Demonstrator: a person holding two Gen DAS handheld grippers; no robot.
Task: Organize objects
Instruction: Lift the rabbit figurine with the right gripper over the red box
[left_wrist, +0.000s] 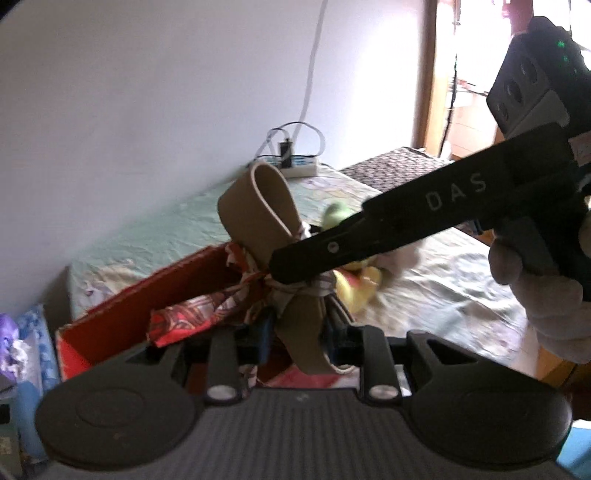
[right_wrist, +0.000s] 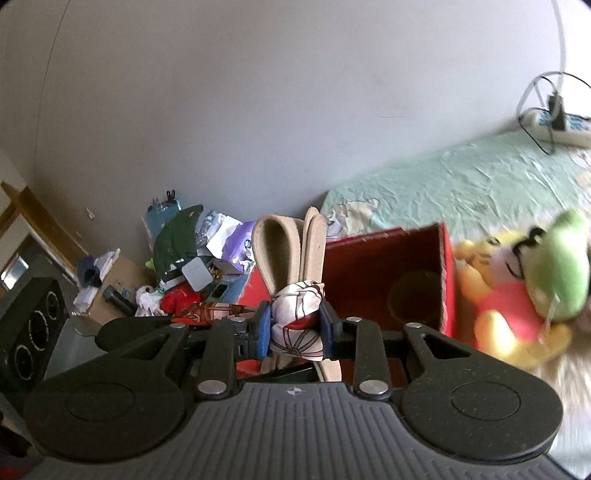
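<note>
Two holds on one bundle: folded tan belt (left_wrist: 258, 210), bound at its waist by a red-and-white patterned scarf (left_wrist: 192, 317), held in the air above the open red box (right_wrist: 388, 280), touching neither box nor bed. Long axis running away from the left gripper (left_wrist: 299, 341), rounded loop at the far end and the strap tails at the near end, between the blue pads; seems pinched there, pads closed against the lower straps. Crossed at the waist by the right gripper (right_wrist: 295, 328), coming in from the right, fingers pressed together on the scarf knot itself, knot bulging out above and below the pads. So, gripped at two heights along one axis, left low, right at the middle, loop end free and pointing up and away. Loose scarf tail trailing to the left, over the box's near left corner. Box directly under and beyond the bundle, mouth open and upward, apparently bare inside. Probably a lowering next, loop or tails first, straight down into that mouth; likely best with the axis kept clear of the box's right wall. Further right, well apart, a yellow plush toy with a green hat (right_wrist: 517, 280) lying on the bed (right_wrist: 443, 184); far back near the wall, a white power strip (left_wrist: 299, 166) with cables.
</note>
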